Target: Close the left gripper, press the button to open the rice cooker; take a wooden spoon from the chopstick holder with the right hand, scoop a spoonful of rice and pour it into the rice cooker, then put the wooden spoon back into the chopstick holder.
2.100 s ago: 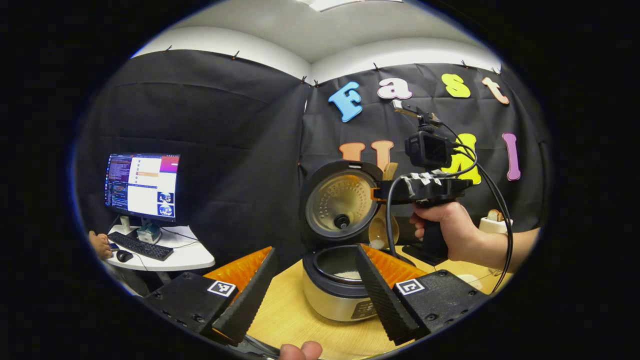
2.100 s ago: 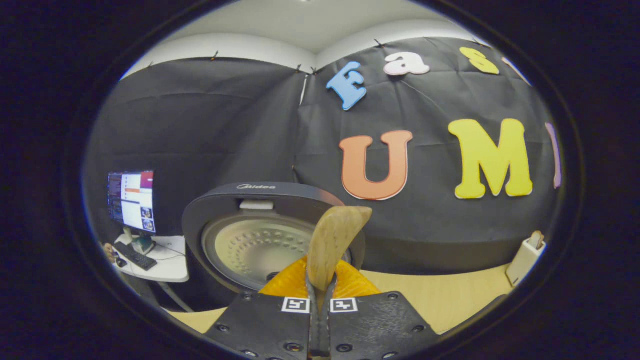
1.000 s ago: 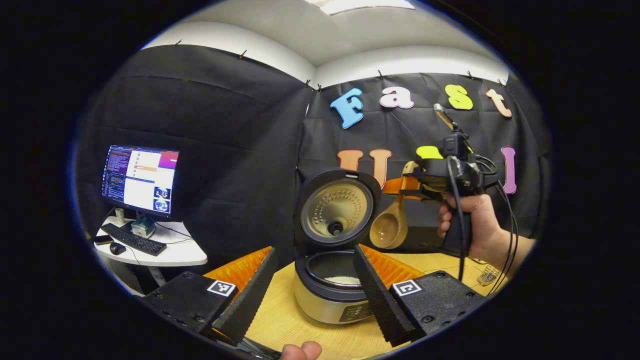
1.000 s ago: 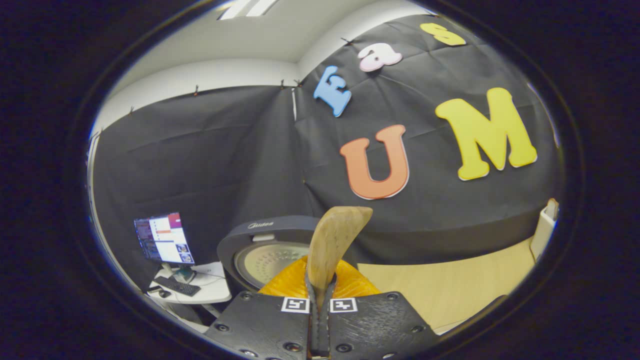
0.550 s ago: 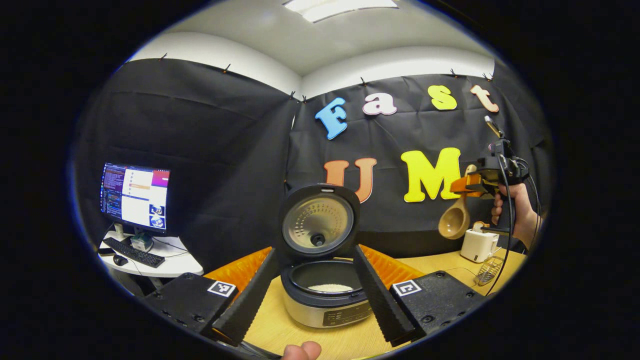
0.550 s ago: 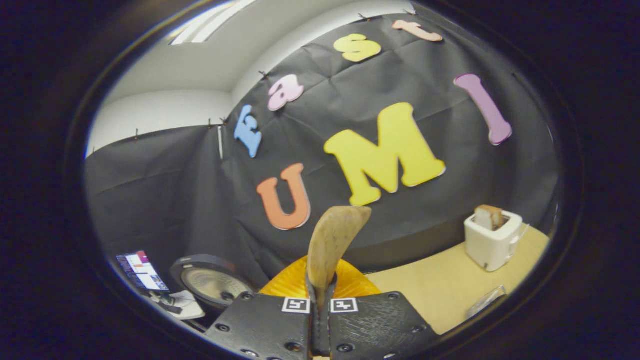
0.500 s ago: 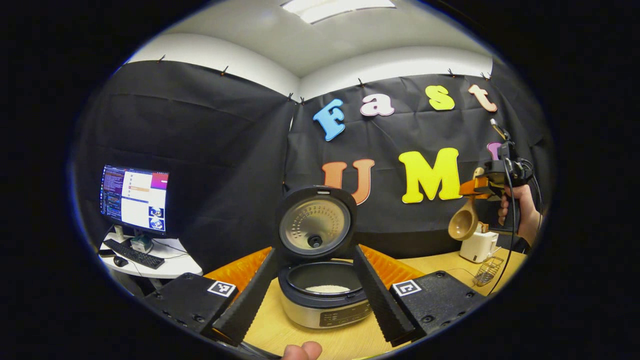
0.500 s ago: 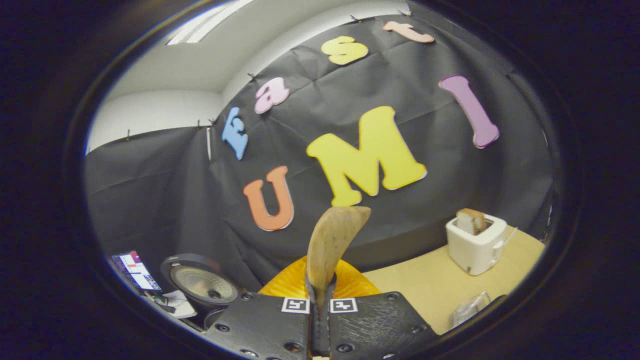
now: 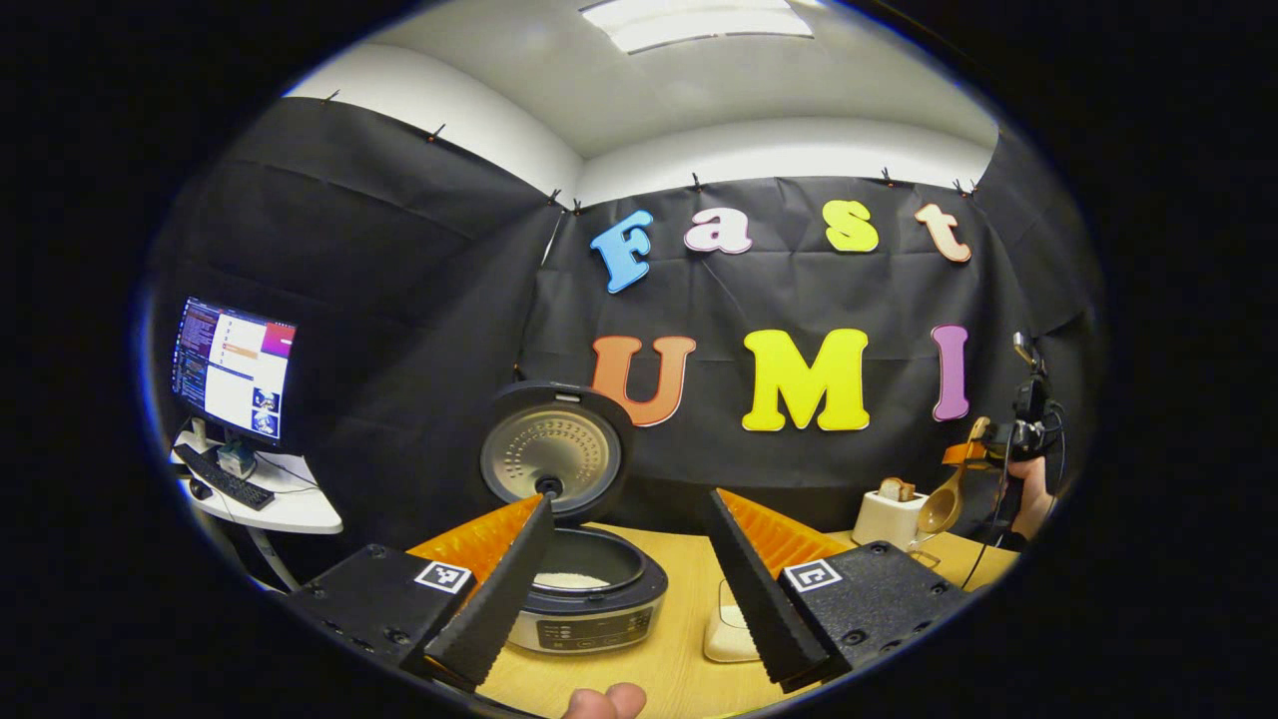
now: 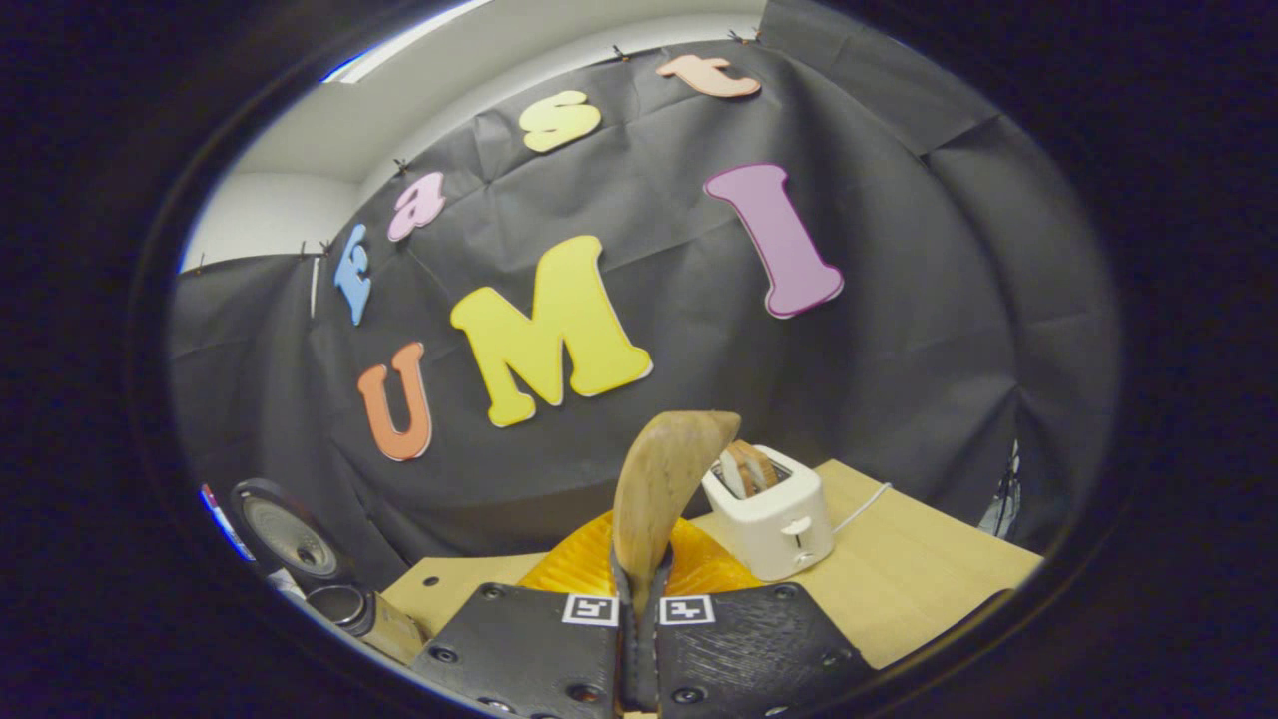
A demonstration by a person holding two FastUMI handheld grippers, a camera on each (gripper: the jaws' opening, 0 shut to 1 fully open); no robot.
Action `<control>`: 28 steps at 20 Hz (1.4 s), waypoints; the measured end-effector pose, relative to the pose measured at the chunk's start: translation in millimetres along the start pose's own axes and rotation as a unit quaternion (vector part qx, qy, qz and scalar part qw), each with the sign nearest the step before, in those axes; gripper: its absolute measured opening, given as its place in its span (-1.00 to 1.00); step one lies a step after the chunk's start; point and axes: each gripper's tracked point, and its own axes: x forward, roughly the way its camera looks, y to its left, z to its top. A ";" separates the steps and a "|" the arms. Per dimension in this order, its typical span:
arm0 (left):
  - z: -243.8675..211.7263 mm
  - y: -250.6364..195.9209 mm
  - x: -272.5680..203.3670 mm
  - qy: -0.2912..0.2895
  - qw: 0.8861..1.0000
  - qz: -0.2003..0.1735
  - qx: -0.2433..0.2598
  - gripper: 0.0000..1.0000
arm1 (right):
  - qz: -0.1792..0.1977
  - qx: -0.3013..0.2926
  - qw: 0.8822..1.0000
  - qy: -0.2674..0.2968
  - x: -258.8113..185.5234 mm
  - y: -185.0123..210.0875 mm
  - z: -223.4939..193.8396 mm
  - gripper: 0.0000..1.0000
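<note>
Step in hand: returning the wooden spoon [image 10: 659, 499], clamped in your right gripper [image 10: 639, 639]. Left gripper [image 9: 629, 589]: jaws apart, idle. Next: find the chopstick holder, lower spoon in.

This looks like a lab recording booth dressed as a kitchen: black cloth wall [image 9: 429, 300] behind a wooden table [image 10: 929, 589] with a rice cooker [image 9: 584, 589] and toaster [image 10: 774, 514], and, left of the cooker, probably an office desk with a monitor [image 9: 232, 369].
</note>
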 end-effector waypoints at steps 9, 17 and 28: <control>7.8 -8.6 -13.1 0.013 0.999 0.008 0.048 0.95 | -0.020 -0.013 1.000 0.011 39.6 -46.0 -56.1 -0.99; 16.7 -0.2 -16.3 0.014 0.997 0.025 0.066 0.95 | -0.022 -0.055 0.998 0.019 53.5 -50.8 -95.9 -0.98; 52.2 40.0 22.9 -0.014 0.992 0.070 0.106 0.98 | -0.049 -0.063 0.997 0.016 42.2 -78.3 -95.3 -0.20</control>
